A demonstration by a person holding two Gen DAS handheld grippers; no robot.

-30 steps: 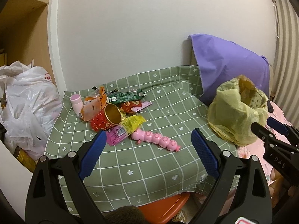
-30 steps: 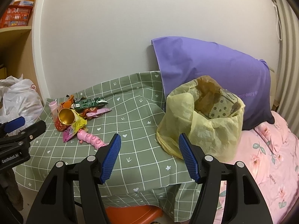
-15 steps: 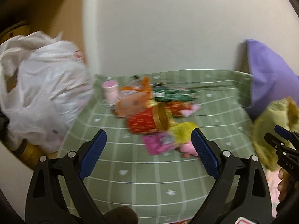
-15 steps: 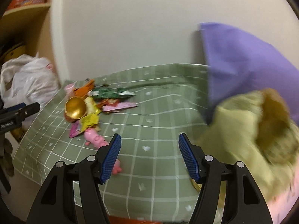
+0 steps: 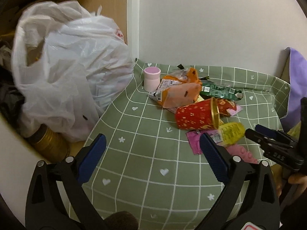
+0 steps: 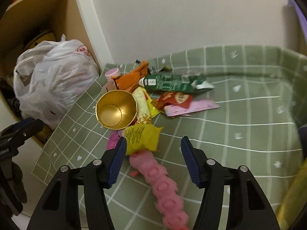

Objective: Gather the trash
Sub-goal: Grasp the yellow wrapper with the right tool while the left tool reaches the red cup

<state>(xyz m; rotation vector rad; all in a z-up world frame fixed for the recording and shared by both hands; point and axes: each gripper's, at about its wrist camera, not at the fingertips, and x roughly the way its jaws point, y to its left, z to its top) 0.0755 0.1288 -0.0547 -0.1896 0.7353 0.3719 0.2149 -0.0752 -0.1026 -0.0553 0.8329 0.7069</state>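
Note:
A pile of trash lies on the green checked cloth (image 5: 145,134): a red and gold paper cup (image 5: 197,115) on its side, an orange wrapper (image 5: 178,92), a green wrapper (image 5: 218,92), a yellow wrapper (image 6: 142,136), a magenta wrapper (image 5: 195,141) and a small pink tub (image 5: 151,78). A pink segmented toy (image 6: 163,184) lies in front of the pile. My left gripper (image 5: 151,157) is open and empty, hovering over bare cloth left of the cup. My right gripper (image 6: 153,157) is open, with the yellow wrapper and the toy's end between its fingers.
A large white plastic bag (image 5: 69,72) bulges at the cloth's left edge beside a wooden shelf unit (image 6: 48,19), with a gold tin (image 5: 49,145) under it. A purple pillow (image 5: 297,80) stands at the right. The wall is close behind the pile.
Both grippers have swung left and moved closer to the trash pile. The yellow bag has left both views. The right gripper now straddles the yellow wrapper and toy end.

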